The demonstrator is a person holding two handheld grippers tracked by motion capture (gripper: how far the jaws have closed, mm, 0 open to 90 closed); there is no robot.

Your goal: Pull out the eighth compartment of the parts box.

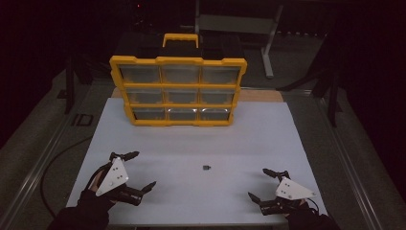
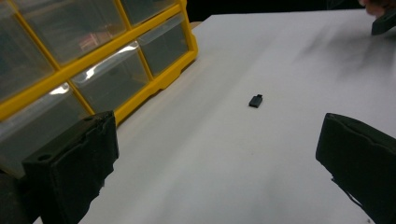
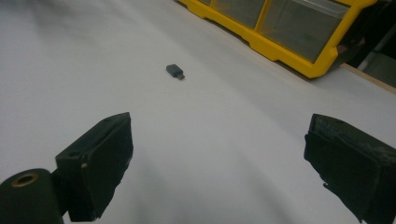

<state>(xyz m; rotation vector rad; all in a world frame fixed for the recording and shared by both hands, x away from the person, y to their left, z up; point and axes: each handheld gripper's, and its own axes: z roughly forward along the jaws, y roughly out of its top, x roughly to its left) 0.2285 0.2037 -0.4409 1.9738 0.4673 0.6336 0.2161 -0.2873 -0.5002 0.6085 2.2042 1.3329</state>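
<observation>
Both grippers sit at near edge of white tabletop [image 1: 191, 139], high view. Left gripper [image 1: 141, 169] at approx 7 o'clock of table, held in gloved hand [image 1: 98, 178], grey plate on top; jaws spread wide, nothing between them. Right gripper [image 1: 261, 183] at approx 5 o'clock, jaws likewise spread, nothing held, tips angled toward table centre.

Small dark adapter [image 1: 207, 167] lies flat on tabletop between the two grippers, slightly beyond them, approx 6 o'clock of table centre; apart from both, touching neither. Left gripper view: adapter [image 2: 255, 100] ahead toward 1 o'clock, well clear of jaw tips. Right gripper view: adapter [image 3: 175, 71] ahead toward 11 o'clock, short plug end pointing right.

Far end, 12 o'clock: yellow organiser case [image 1: 178, 90] stands upright w/ 3x3 clear-fronted drawers, black-and-yellow handle on top. Drawer contents: cannot tell. Case well apart from adapter. Background beyond table dark.
</observation>
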